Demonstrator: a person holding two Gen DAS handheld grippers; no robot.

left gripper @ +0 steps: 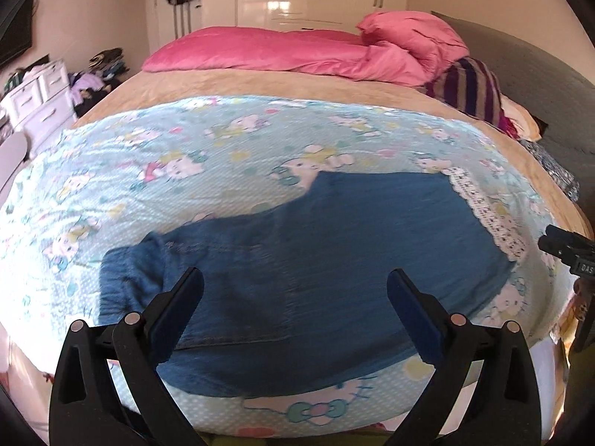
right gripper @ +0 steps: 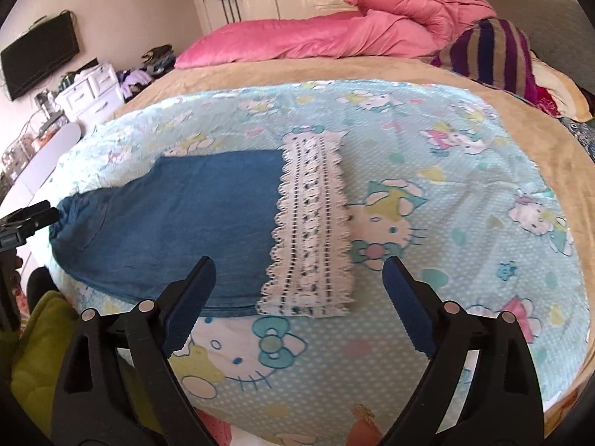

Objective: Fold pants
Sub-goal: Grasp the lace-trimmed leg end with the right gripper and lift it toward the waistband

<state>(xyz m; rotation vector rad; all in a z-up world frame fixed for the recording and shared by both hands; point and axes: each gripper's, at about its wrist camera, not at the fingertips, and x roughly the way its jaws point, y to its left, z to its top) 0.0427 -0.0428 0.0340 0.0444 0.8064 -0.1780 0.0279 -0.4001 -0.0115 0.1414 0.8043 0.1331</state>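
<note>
Left gripper (left gripper: 295,286) hovering near, fingers spread, holding nothing. Right gripper (right gripper: 299,275) likewise spread, empty. Blue pants (right gripper: 178,215) lying flat on cartoon sheet (right gripper: 446,186), lace hem (right gripper: 312,230) rightward, waistband left. Likely starting next fold: pinching hem, carrying toward waistband. Pink duvet (right gripper: 316,37) lying far.

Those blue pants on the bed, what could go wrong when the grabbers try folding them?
The pants lie near the bed's front edge, so a tug might slide them off. The lace hem looks delicate and could snag. Both the left gripper and right gripper hang open, and might pinch the cartoon sheet too.
</note>
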